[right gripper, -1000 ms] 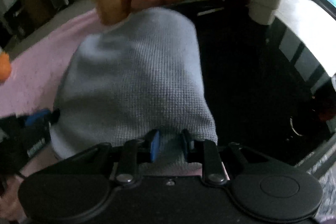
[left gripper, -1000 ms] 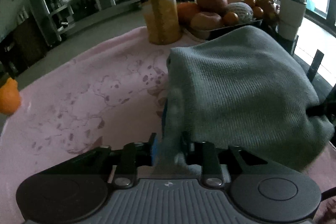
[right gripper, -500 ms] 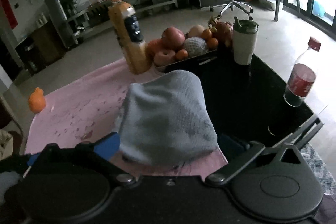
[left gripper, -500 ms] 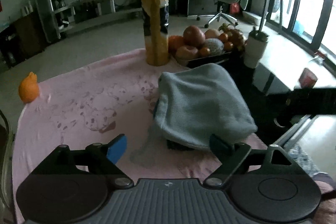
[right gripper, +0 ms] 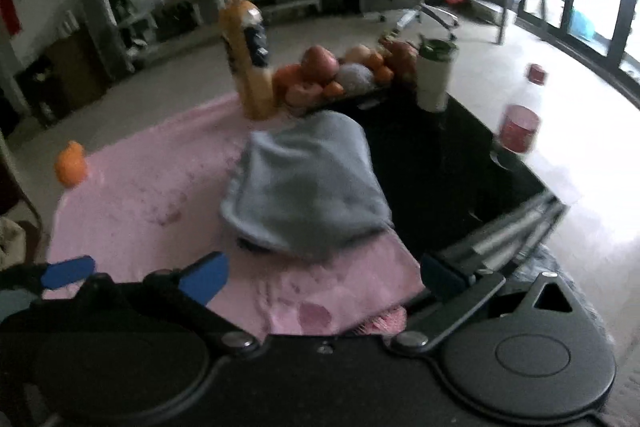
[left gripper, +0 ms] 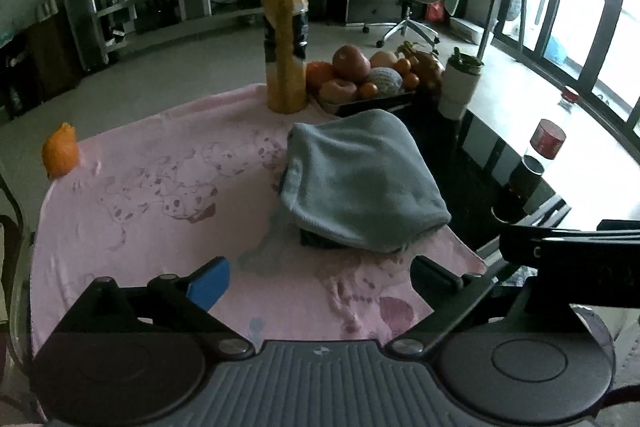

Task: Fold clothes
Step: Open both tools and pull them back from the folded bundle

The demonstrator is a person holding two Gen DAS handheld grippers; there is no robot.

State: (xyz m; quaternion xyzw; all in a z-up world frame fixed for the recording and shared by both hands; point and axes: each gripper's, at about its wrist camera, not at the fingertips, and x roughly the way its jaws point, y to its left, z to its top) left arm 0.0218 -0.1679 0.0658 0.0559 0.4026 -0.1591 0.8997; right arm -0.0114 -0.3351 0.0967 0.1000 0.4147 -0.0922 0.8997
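Note:
A grey knitted garment [left gripper: 360,183] lies folded in a rounded bundle on the pink blanket [left gripper: 140,211], over something dark [left gripper: 316,241] that shows at its near edge. My left gripper [left gripper: 320,277] hangs above the blanket short of the bundle. Its jaws are opening wide and nothing is between them. In the blurred right wrist view the garment [right gripper: 304,187] lies ahead of my right gripper [right gripper: 320,277], which is open and empty. The right gripper's black body [left gripper: 568,263] shows at the right of the left wrist view. A blue pad of the left gripper [right gripper: 68,273] shows at the far left.
Behind the garment stand an orange juice bottle [left gripper: 286,47], a tray of fruit [left gripper: 360,75] and a white tumbler [left gripper: 460,87]. An orange toy [left gripper: 60,149] sits at the blanket's left corner. A red-labelled bottle [left gripper: 546,139] stands on the black tabletop [left gripper: 460,155] to the right.
Both grippers were shut on the garment's near edge, then let go, opened wide and drew back and up. The garment now lies folded on the blanket.

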